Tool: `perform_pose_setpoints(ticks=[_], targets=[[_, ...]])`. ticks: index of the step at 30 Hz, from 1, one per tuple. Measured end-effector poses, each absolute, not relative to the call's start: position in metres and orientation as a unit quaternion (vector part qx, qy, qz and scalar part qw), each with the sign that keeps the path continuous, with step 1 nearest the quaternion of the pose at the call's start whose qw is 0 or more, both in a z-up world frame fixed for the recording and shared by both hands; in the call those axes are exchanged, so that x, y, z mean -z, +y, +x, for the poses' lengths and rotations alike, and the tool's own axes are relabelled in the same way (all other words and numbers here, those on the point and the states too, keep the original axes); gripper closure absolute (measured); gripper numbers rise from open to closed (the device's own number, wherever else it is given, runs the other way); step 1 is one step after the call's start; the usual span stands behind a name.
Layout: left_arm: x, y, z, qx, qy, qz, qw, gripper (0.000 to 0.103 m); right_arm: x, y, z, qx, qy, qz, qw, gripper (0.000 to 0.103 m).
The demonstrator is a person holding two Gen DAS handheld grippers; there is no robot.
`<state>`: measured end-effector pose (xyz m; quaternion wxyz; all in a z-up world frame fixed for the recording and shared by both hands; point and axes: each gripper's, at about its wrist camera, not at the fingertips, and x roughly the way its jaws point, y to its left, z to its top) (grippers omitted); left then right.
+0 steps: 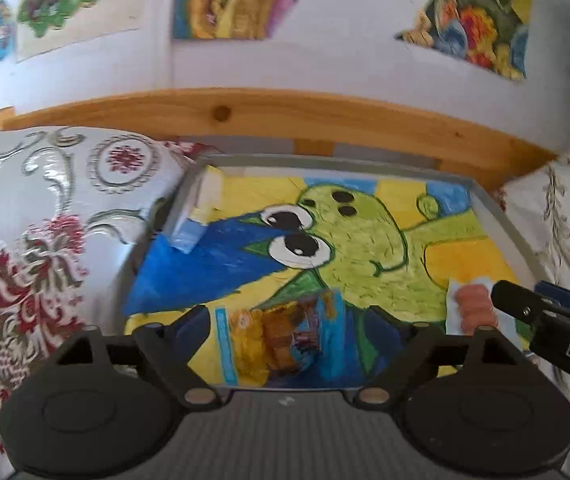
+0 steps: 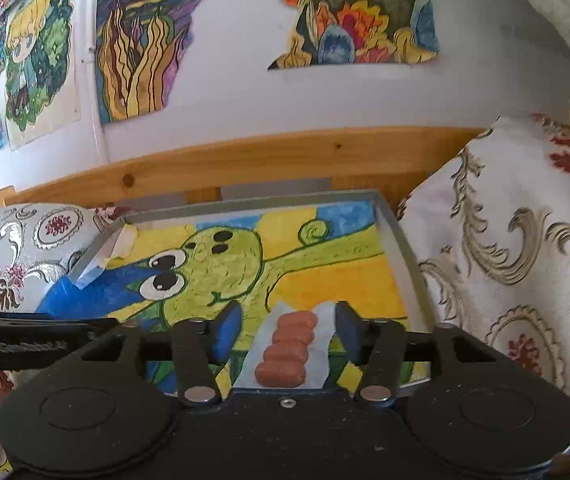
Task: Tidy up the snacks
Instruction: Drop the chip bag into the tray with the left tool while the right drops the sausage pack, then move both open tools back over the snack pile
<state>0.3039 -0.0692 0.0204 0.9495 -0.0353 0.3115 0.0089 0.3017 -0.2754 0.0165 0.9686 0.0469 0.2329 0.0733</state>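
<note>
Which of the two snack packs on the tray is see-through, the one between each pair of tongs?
The sausage pack between the right tongs: bare sausages show through its clear wrap. The pack at the left tongs is printed blue and orange.

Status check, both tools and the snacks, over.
Left tool open around a blue-and-orange snack packet. Right tool open, straddling the sausage pack on the tray. Nothing in the way.

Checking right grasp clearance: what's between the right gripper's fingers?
The sausage packet lies between the open fingers of the right gripper, on the tray; nothing else. Right wrist view.
</note>
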Motion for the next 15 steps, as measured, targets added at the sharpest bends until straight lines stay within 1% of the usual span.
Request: perform_pose_setpoints(ticks=[2,6,8,9,11,13,15], targets=[[-0.025,-0.066,0.296,-0.021,0.299,-0.042,0.953,0.008,-0.021,-0.278,0.295,-0.071,0.223,0.048,0.971,0.036],[-0.034,-0.061,0.274,-0.045,0.262,-0.05,0.963,0.001,-0.033,-0.281,0.279,-0.072,0.205,0.048,0.975,0.025],[-0.038,-0.059,0.261,-0.054,0.247,-0.054,0.966,0.001,-0.039,-0.283,0.267,-0.074,0.195,0.045,0.977,0.017],[-0.039,-0.058,0.255,-0.057,0.242,-0.056,0.967,0.001,-0.042,-0.283,0.261,-0.077,0.19,0.046,0.978,0.016],[-0.042,-0.055,0.241,-0.065,0.233,-0.065,0.968,0.001,-0.047,-0.282,0.247,-0.083,0.185,0.043,0.978,0.007],[-0.045,-0.051,0.225,-0.072,0.227,-0.074,0.968,0.001,-0.052,-0.281,0.233,-0.089,0.181,0.04,0.979,0.002],[-0.047,-0.047,0.208,-0.079,0.219,-0.081,0.969,0.001,-0.058,-0.278,0.219,-0.096,0.175,0.033,0.979,0.001]])
